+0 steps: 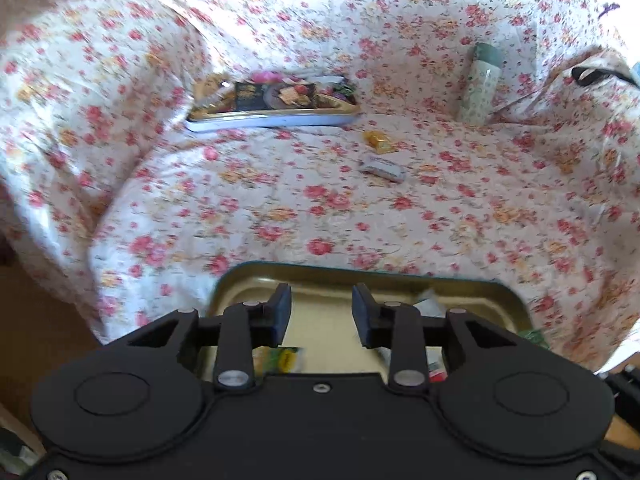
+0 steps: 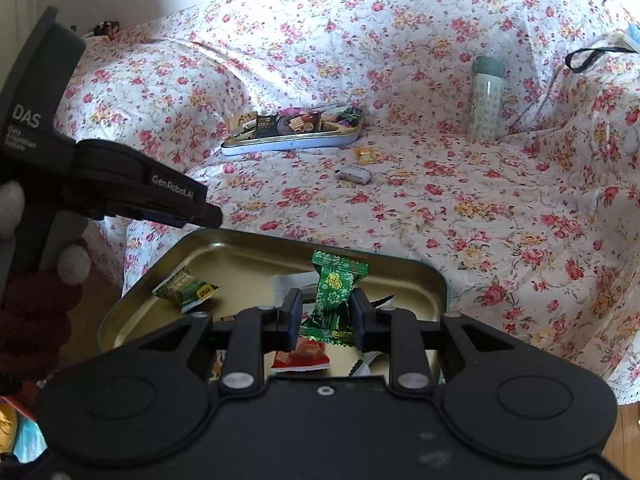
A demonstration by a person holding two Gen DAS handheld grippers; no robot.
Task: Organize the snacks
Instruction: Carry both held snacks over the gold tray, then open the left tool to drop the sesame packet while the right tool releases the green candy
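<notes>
Right tongs [image 2: 325,316] clamped on green candy [image 2: 334,300], poised over near gold tin [image 2: 434,280] for sorting. Left tongs [image 1: 321,314] apart, empty, hovering near.

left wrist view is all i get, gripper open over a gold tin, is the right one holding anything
Observer: Yes, the right gripper is shut on a green wrapped candy, held above the gold tin.
Operator: whats in the tin, mine is mostly blocked
Observer: A green and white snack packet lies near its left side, and a red packet sits under the held candy.
Operator: where is my gripper relative to the tin
Observer: The left gripper hovers just over the tin's far left rim.
</notes>
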